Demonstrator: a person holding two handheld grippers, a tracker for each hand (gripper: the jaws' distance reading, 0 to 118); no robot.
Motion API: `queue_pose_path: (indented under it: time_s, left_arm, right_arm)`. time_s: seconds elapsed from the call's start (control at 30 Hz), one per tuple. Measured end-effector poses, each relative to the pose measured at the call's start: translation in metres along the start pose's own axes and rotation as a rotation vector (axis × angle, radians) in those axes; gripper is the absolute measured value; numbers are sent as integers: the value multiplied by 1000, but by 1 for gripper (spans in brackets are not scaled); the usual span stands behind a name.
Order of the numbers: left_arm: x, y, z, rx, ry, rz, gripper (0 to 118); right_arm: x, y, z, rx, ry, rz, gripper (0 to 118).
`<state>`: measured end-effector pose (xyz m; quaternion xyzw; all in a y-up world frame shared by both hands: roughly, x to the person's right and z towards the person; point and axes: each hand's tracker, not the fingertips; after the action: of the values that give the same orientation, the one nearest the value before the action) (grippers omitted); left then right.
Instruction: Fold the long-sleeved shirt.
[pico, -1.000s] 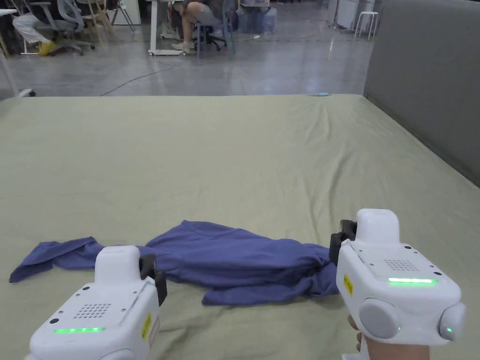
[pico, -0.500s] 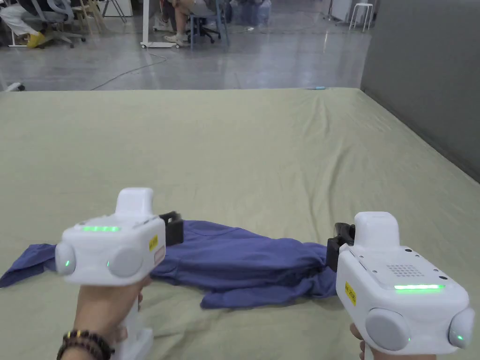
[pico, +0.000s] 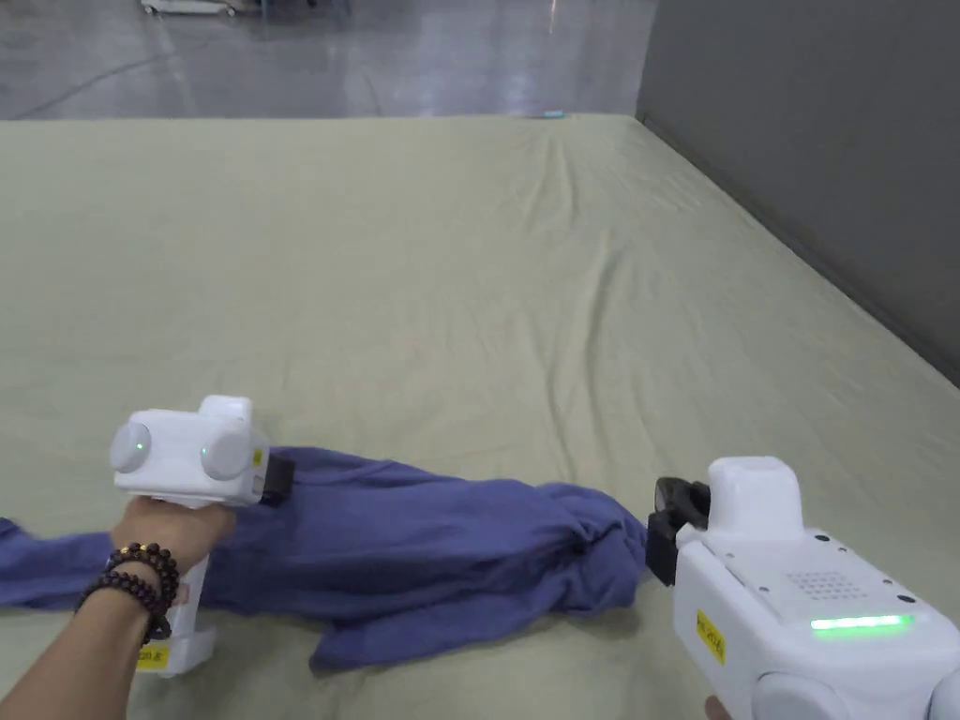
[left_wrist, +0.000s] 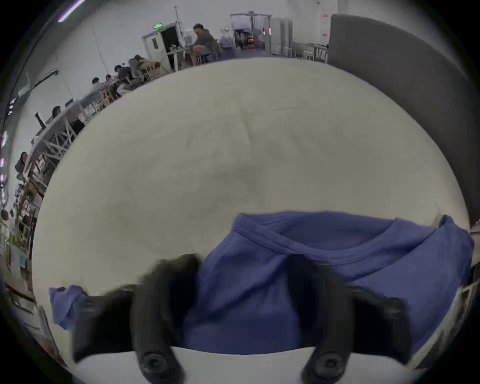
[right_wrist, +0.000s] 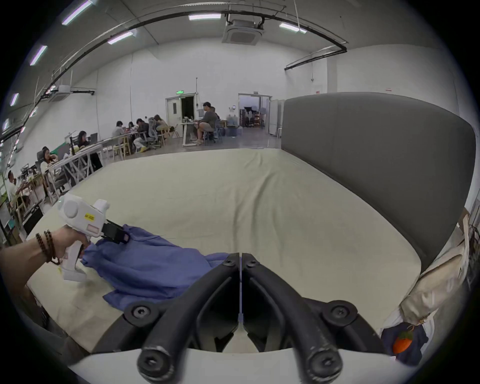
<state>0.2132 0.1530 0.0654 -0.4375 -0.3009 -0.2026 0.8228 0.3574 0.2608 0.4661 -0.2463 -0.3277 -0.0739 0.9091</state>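
Lying crumpled across the pale green sheet (pico: 487, 281) of a bed, the blue long-sleeved shirt (pico: 422, 553) stretches from 9 o'clock toward 3 o'clock in the head view. At its 9 o'clock end the left claw (left_wrist: 244, 293) hangs with jaws spread wide over the collar, while at 3 o'clock the right claw (right_wrist: 241, 262) is pinched closed on a thin edge of the shirt.

one shirt (pico: 422, 553), two claws (pico: 277, 476) (pico: 667, 525)

shirt (pico: 422, 553) | blue, long-sleeved | crumpled, lying flat | near edge of bed
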Motion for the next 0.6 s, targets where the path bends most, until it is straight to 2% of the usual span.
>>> queue_pose_path:
  time_s: [0.03,0.07,0.1,0.13,0.17,0.27,0.33,0.4,0.47,0.5,0.53,0.6]
  left_arm:
    - [2,2,11,36,-14,-13,16]
    - [4,2,20,75,-74,-38,0]
    - [9,1,27,113,-65,-43,0]
    - [6,1,26,102,-60,-83,0]
    - [8,2,28,102,-51,-104,0]
    - [4,8,36,105,-47,-85,0]
    - [1,9,41,103,-59,-59,0]
    - [0,9,48,108,-60,-58,0]
    - [-2,5,56,114,-63,-61,0]
    - [-5,3,61,124,-66,-44,0]
    - [-11,4,68,143,-82,-7,0]
    - [-23,5,92,214,-118,52,0]
  right_arm:
    - [5,1,-2,-17,-9,-21,10]
    - [10,-1,-5,-64,-15,-61,41]
    - [14,-2,-12,-120,-25,-83,92]
    - [16,-6,-22,-191,-17,-87,113]
    - [18,-13,-33,-236,1,-81,116]
    - [17,-36,-71,-340,36,-48,108]
    - [15,-47,-95,-397,78,-60,80]
    - [11,-50,-119,-418,74,-85,43]
    - [6,-53,-141,-469,101,-68,27]
    - [2,-50,-146,-515,75,-17,10]
    - [-1,-41,-138,-463,77,13,10]
    - [-2,-19,-113,-339,98,17,10]
